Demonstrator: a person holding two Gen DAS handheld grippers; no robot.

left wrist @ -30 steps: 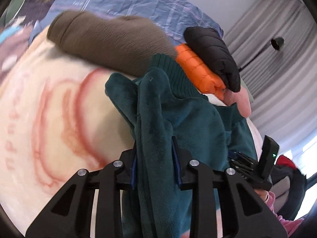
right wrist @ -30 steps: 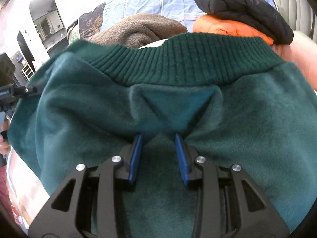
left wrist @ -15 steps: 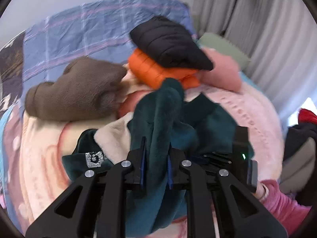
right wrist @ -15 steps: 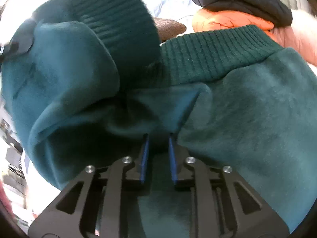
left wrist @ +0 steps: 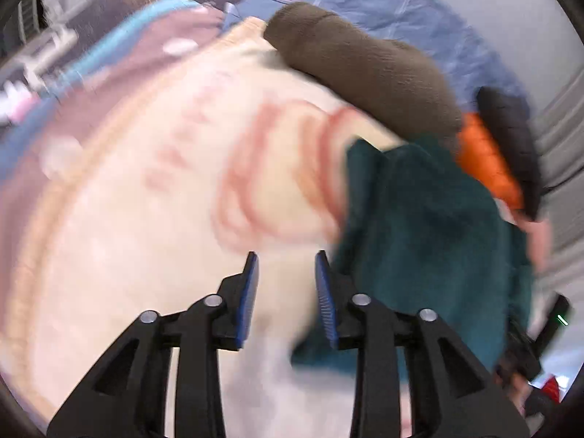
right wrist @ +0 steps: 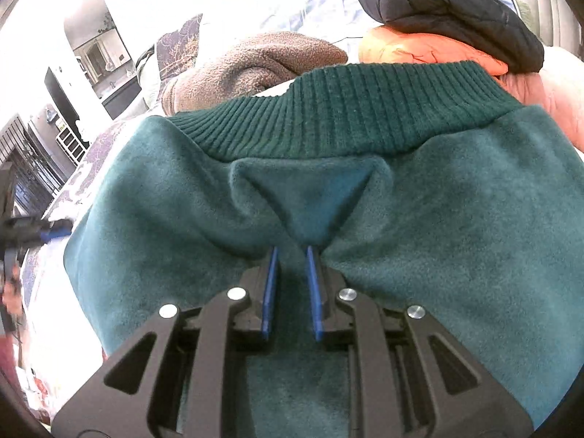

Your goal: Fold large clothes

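A dark green fleece garment (right wrist: 438, 219) with a ribbed hem (right wrist: 346, 109) fills the right wrist view. My right gripper (right wrist: 292, 255) is shut on a pinched fold of it. In the blurred left wrist view the same green garment (left wrist: 430, 226) lies folded on a cream blanket (left wrist: 146, 219) with red rings. My left gripper (left wrist: 286, 259) hangs over the blanket just left of the garment. Its jaws are opening and nothing is between them. The left gripper (right wrist: 54, 235) also shows at the far left of the right wrist view.
A folded brown fleece (left wrist: 365, 69) lies behind the green garment. An orange puffer jacket (left wrist: 485, 160) with a black one (left wrist: 511, 138) on top sits to the right, by a pink cushion (right wrist: 554, 98). A blue plaid sheet (left wrist: 383, 0) covers the far bed. Shelves (right wrist: 69, 138) stand at left.
My left gripper carried a part of the green garment over, let it go and swung back left over the blanket. The right gripper closed tighter on its fold and stayed put.
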